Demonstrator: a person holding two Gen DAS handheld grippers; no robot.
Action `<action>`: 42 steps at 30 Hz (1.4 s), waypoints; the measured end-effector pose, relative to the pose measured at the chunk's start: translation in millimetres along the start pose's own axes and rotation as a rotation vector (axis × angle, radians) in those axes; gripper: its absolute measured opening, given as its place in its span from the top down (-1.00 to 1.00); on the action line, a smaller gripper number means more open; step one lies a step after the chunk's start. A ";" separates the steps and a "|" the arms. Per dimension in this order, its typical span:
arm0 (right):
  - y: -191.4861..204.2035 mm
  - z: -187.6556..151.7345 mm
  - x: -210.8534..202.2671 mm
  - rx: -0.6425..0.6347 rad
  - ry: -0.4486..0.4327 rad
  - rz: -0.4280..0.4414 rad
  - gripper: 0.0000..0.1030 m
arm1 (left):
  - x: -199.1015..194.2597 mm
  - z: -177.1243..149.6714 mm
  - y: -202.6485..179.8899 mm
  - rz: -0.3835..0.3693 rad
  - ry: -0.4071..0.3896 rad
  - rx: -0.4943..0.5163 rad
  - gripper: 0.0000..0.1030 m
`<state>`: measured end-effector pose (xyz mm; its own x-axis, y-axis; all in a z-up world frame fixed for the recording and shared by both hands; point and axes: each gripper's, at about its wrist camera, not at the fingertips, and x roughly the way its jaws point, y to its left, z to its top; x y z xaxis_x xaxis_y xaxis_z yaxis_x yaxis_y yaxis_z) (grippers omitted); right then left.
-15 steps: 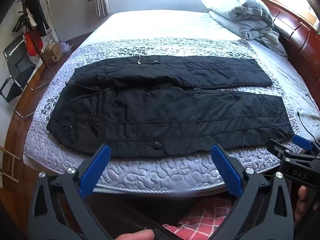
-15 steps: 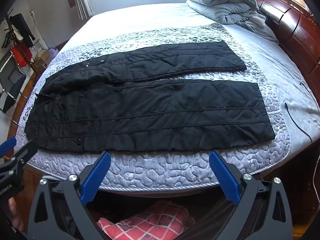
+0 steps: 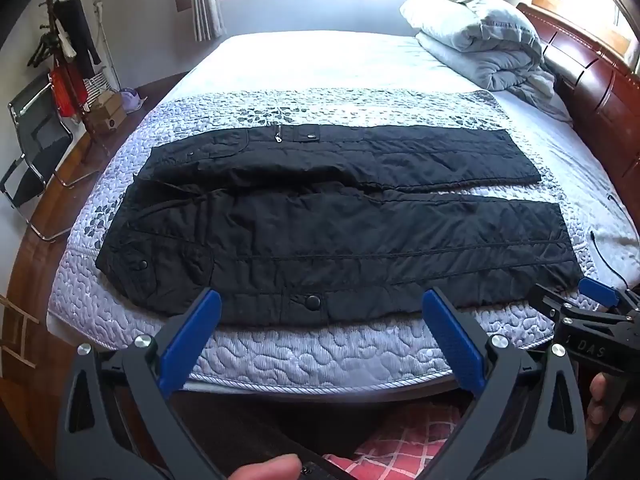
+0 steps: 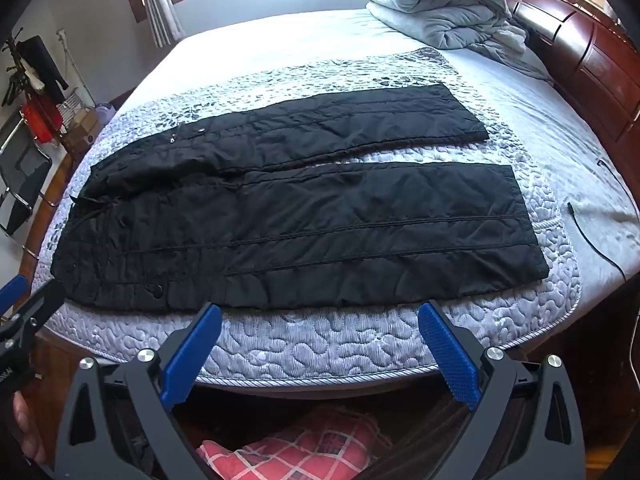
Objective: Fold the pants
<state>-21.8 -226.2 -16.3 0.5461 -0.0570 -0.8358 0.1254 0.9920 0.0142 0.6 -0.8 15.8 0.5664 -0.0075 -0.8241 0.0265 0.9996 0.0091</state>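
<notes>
A pair of black quilted pants (image 3: 340,224) lies spread flat across the grey patterned bedspread (image 3: 320,356) on the bed, waist toward 9 o'clock and leg hems toward 3 o'clock. The two legs lie side by side, parted by a narrow strip of bedspread that widens toward the hems; the near leg runs close along the bed's front edge. A snap button (image 3: 312,301) shows on the near leg at about 6 o'clock of the garment.

The left tongs (image 3: 320,336) hang over the bed's near edge with blue-padded jaws spread wide and nothing between them, clear of the cloth. The right tongs (image 4: 320,344) stand the same way, gaping and empty, just short of the near leg's edge. In the left wrist view the right tongs' blue tip shows at 4 o'clock, near the hem corner of the near leg.

A folded grey duvet (image 3: 480,40) sits at 1 o'clock by the dark wooden headboard (image 3: 592,92). A thin black cable (image 3: 604,252) lies on the sheet at 3 o'clock. Red checked fabric (image 4: 288,452) shows below the tongs at 6 o'clock.
</notes>
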 end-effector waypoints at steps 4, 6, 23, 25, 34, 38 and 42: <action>0.0 0.3 -0.1 0.004 0.001 -0.003 -0.93 | -3.7 1.6 0.7 0.003 -0.025 -0.002 -0.95; -1.2 0.8 0.2 0.008 0.001 -0.003 -0.93 | -4.9 2.2 1.2 0.006 -0.032 -0.002 -0.95; -3.0 2.4 1.1 0.010 0.005 -0.004 -0.93 | -1.5 0.1 -0.2 0.016 -0.022 0.008 -0.95; -2.8 1.9 1.9 0.009 0.007 -0.003 -0.93 | -1.1 -0.3 -0.4 0.019 -0.020 0.008 -0.95; -3.3 0.3 3.3 0.009 0.009 -0.002 -0.93 | -0.8 -0.8 0.1 0.018 -0.019 0.008 -0.95; -4.0 -0.4 3.4 0.010 0.010 -0.001 -0.93 | -0.8 -0.6 0.2 0.018 -0.020 0.009 -0.95; -4.6 -2.5 4.3 0.008 0.012 -0.001 -0.93 | -1.1 -1.2 1.3 0.019 -0.020 0.009 -0.95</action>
<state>-22.1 -230.8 -21.3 0.5365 -0.0562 -0.8421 0.1324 0.9910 0.0182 -0.9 0.6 16.0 0.5832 0.0108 -0.8122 0.0232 0.9993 0.0299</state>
